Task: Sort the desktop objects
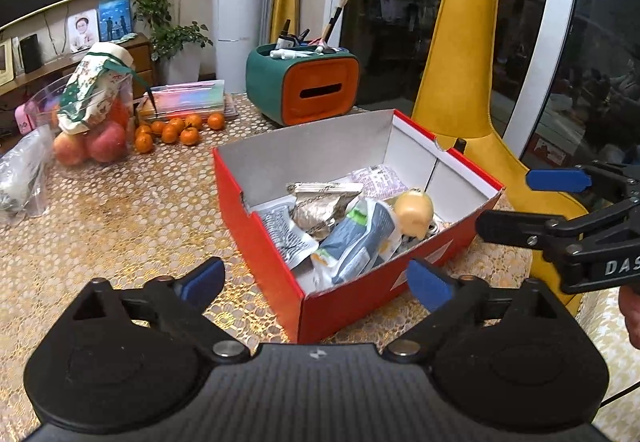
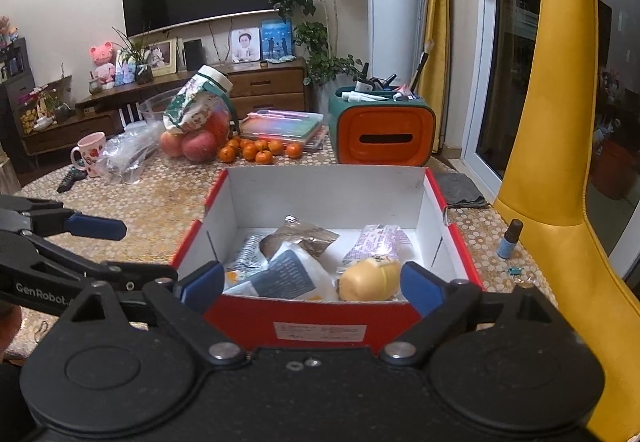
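- Left wrist view, from the left: a clear bag of apples (image 1: 90,145) and loose mandarins (image 1: 176,131) lie far ahead of the left finger, well apart from it.
- Left gripper (image 1: 316,282) is released, jaws spread wide and holding nothing; the near corner of the red shoebox (image 1: 264,242) sits between its blue pads (image 1: 206,280).
- Inside the box, ahead of the right finger, lie crumpled packets (image 1: 352,238) and a pale yellow bottle (image 1: 414,213) on its side.
- Green-and-orange organizer (image 1: 304,85) stands beyond the box.
- Right gripper (image 1: 516,201) hovers just past the box's right end, fingers parted and empty.
- Right wrist view, from the left: a pink mug (image 2: 91,153) stands far ahead of the left finger.
- Yellow bottle (image 2: 370,278) lies between the spread pads (image 2: 422,292), inside the box's near wall.
- Small blue dropper bottle (image 2: 509,238) stands upright on the tablecloth (image 2: 160,201), ahead of the right finger, outside the box.
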Demonstrator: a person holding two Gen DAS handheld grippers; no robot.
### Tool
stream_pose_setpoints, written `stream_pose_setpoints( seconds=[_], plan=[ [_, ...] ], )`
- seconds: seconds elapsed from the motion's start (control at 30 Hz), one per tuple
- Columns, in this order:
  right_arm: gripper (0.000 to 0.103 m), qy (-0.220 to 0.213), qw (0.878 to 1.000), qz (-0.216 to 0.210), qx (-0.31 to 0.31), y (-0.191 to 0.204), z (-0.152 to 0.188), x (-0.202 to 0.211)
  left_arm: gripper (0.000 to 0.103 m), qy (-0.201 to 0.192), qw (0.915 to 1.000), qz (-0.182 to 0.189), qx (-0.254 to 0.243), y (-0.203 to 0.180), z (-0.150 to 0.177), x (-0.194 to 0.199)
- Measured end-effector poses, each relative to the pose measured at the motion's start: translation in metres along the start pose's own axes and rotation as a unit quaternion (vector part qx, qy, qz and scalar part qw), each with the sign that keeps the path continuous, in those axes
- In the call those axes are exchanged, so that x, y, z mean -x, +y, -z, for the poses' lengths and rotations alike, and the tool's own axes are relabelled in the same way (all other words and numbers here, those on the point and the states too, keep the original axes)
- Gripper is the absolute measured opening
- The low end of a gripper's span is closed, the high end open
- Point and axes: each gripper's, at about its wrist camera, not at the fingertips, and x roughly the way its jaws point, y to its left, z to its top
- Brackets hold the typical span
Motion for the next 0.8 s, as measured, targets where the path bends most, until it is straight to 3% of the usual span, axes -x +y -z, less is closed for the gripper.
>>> stream_pose_setpoints(
  seconds=[0.23,0.8],
  plan=[
    [0.102,-0.014,1.0,-0.001,-0.007,0.004,0.008,0.009,0.099,-0.001,0.9999,-0.013,0.008,0.009,0.011,0.011],
    [0.102,-0.026,0.999,0.025,0.004,0.033,0.027,0.021,0.101,0.001,0.9998,-0.013,0.012,0.014,0.032,0.04]
  ],
)
